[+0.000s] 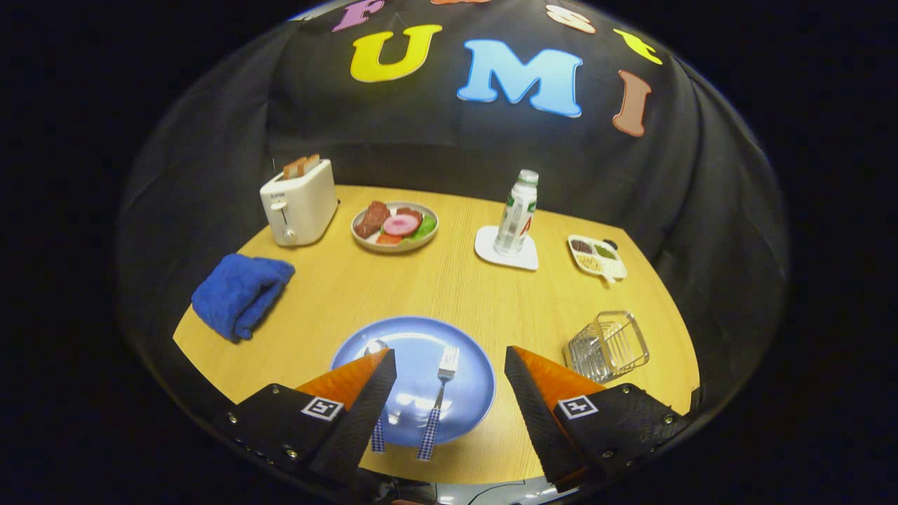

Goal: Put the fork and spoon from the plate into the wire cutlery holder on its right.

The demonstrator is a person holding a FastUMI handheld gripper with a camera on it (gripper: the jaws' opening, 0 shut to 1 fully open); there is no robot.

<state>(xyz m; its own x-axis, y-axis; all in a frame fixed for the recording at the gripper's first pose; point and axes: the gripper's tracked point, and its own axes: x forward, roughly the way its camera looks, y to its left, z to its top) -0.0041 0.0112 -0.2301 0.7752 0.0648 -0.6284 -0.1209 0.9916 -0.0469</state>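
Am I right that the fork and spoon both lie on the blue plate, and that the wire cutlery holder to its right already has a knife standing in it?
Not quite. In the gripper view the wire cutlery holder is empty. The rest holds: the fork and spoon lie on the blue plate, the holder sits to its right, and the tool hangs open above the plate.

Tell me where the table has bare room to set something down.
The widest bare patch lies between the blue plate, blue towel and food plate. Crowded: bottle coaster, condiment tray, wire cutlery holder. Gripper jaws open.
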